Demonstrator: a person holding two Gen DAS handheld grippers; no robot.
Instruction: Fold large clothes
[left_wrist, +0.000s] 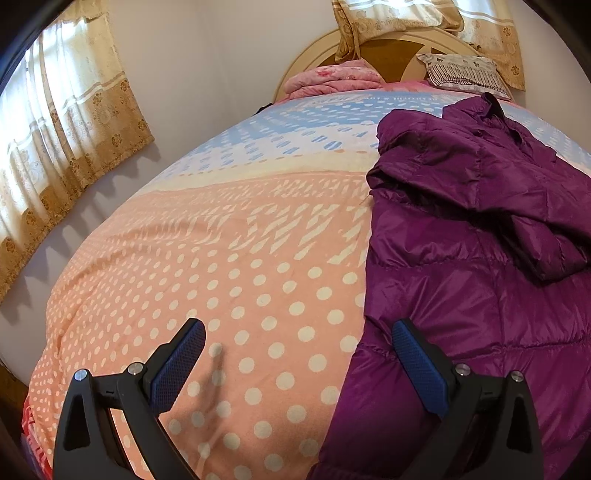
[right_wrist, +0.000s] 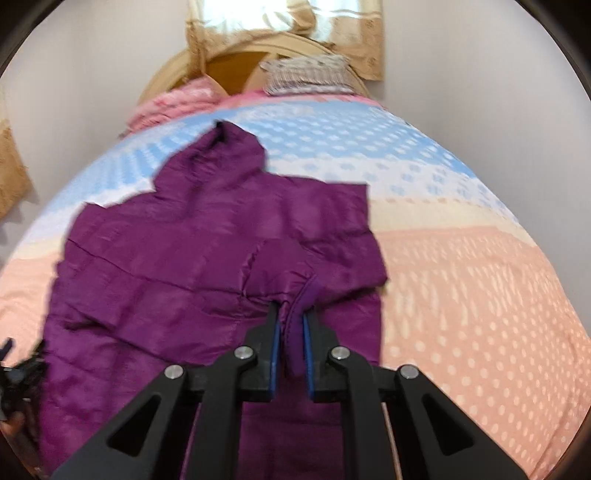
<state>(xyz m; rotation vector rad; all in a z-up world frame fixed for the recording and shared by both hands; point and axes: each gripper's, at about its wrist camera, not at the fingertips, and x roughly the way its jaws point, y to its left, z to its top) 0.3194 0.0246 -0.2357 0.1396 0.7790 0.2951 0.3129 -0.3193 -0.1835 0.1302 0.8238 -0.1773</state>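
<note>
While the quilted purple puffer jacket (right_wrist: 207, 266) lay spread on the polka-dot pink-and-blue bedspread (right_wrist: 480, 288), the right gripper (right_wrist: 290, 314) was clamped on its sleeve cuff. The sleeve should be carried flat across the body. The left gripper (left_wrist: 295, 332) hung wide open and empty at the jacket's near left edge.

I am wearing a left gripper (left_wrist: 297, 345) and a right gripper (right_wrist: 290, 317) of matte black plastic, angular arms showing triangular cut-outs. Round silver screws are shining at each linkage joint, and dimpled blue pads (left_wrist: 419, 365) are lining my fingers.
</note>
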